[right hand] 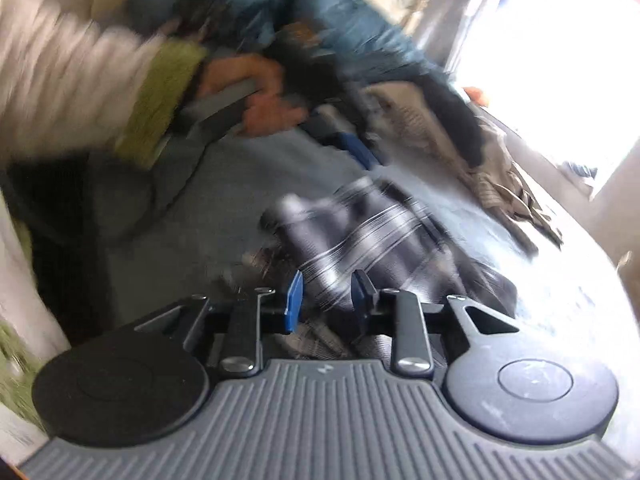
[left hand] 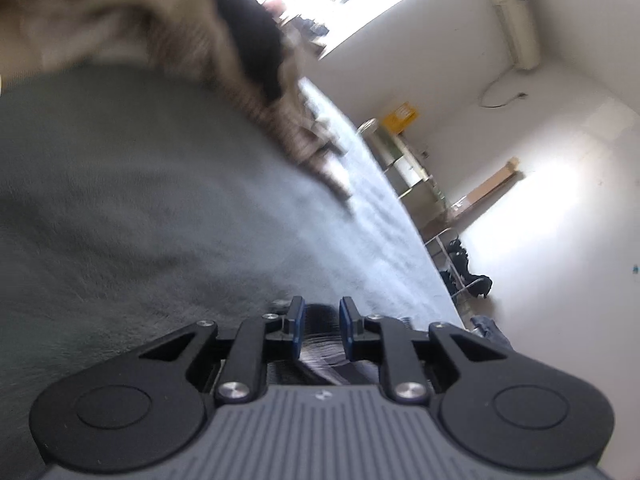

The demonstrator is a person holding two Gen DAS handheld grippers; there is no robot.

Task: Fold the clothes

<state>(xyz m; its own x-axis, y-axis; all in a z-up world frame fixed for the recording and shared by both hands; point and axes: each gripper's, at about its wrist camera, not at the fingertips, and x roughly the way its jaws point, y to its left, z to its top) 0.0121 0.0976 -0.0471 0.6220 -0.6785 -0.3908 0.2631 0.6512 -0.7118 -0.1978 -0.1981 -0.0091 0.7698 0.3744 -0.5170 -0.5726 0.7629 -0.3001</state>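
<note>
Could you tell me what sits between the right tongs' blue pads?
A fold of the dark plaid garment sits between them, seen in the right wrist view.

We find no legible text; the yellow box [left hand: 400,116] on the shelf is too blurred.

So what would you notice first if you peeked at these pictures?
The dark striped cloth, bunched right in front of the right gripper on the grey bed cover. Behind it, a messy heap of clothes piles up by the bright window. A hand in a white and green sleeve grips the other tool.
</note>
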